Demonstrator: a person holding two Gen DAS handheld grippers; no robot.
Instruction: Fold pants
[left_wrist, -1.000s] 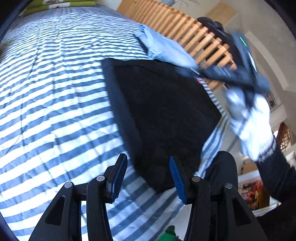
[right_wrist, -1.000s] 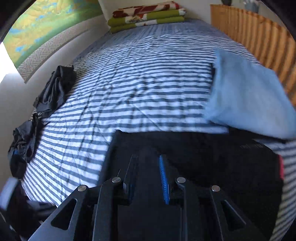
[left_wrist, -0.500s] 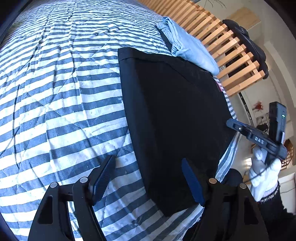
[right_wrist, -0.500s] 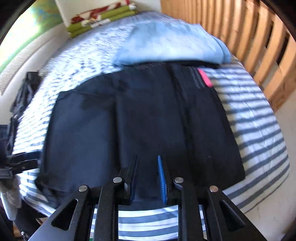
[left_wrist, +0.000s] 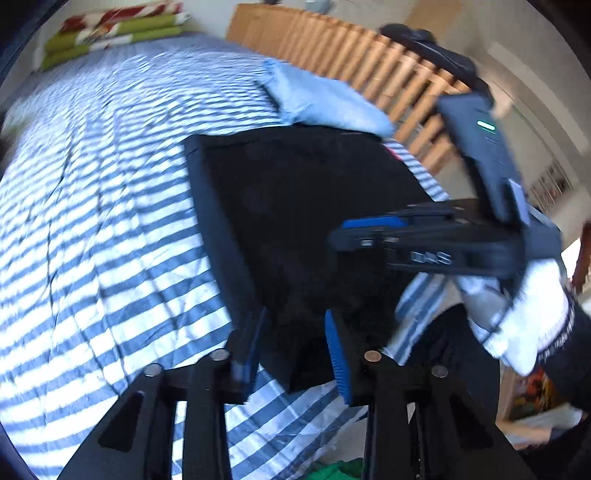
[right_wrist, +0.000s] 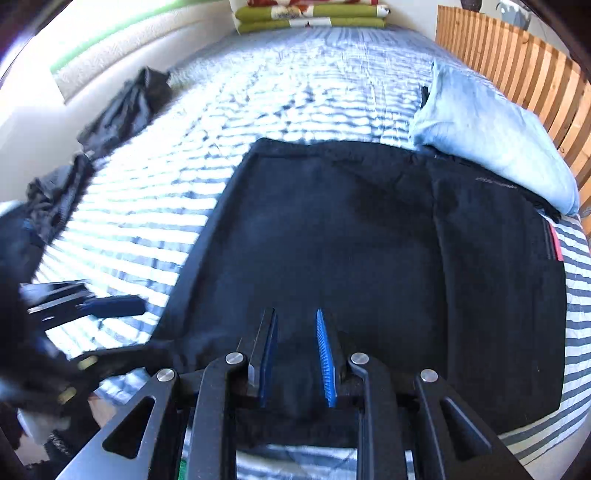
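Note:
The black pants (right_wrist: 351, 240) lie folded flat on the striped bed, with a red tag at their right edge. My right gripper (right_wrist: 297, 356) hovers over their near edge, its blue pads a narrow gap apart, black cloth showing between them. In the left wrist view the pants (left_wrist: 303, 206) fill the middle. My left gripper (left_wrist: 295, 345) stands open around their near corner, which lies between the fingers. The right gripper (left_wrist: 364, 230), held by a white-gloved hand (left_wrist: 517, 314), sits low over the pants' right side. The left gripper (right_wrist: 107, 306) shows blurred at the pants' left edge.
Folded light blue jeans (right_wrist: 487, 129) rest against the far edge of the pants, beside a wooden slatted rail (right_wrist: 517, 59). Dark crumpled clothes (right_wrist: 122, 110) lie along the bed's left side by the wall. Folded green and red blankets (right_wrist: 310, 14) are stacked at the far end.
My left gripper's fingers have narrowed and come in around the pants' near corner. The right gripper swung back from the right side to the pants' near edge.

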